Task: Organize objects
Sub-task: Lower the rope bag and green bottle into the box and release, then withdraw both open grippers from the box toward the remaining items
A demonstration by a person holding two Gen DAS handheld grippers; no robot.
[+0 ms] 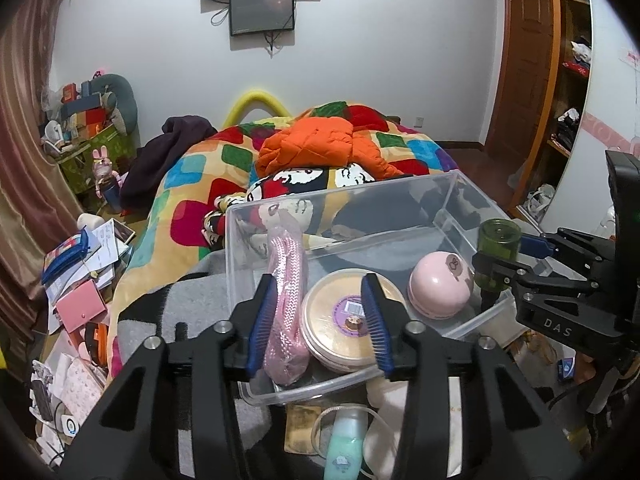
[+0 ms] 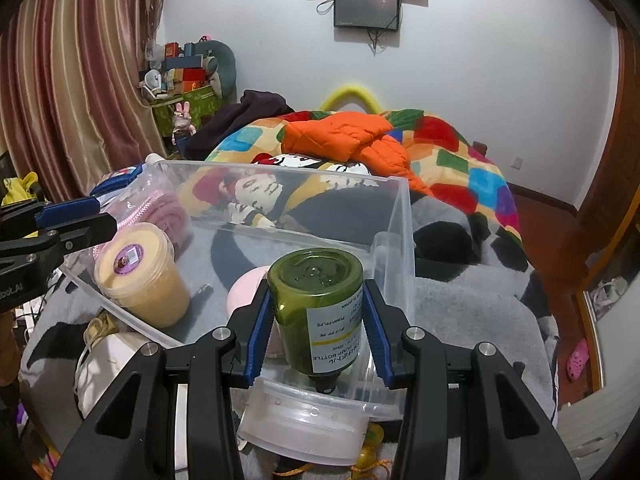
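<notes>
Green bottle (image 2: 316, 312) clamped in right hand-held gripper (image 2: 316, 334) over bin (image 2: 404, 240).

I'm seeing the bed (image 1: 192, 304) under a grey blanket (image 2: 460, 300); on it sits a clear plastic bin (image 1: 460, 196), an orange jacket (image 1: 316, 140) farther back.

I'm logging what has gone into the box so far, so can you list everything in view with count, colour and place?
Storage box: one, clear plastic, on the grey blanket on the bed.
Pink rope bundle: one, pink, inside box, left end.
Round tub: one, cream with purple label, inside box, beside the rope.
Pink dome container: one, pink, inside box, right of the tub.
Green pump bottle: one, dark green, held upside down above the box.
Small bottle: one, pale mint, outside box, near edge.
Left tongs: open, empty, over rope and tub.
Right tongs: shut on the bottle.
</notes>
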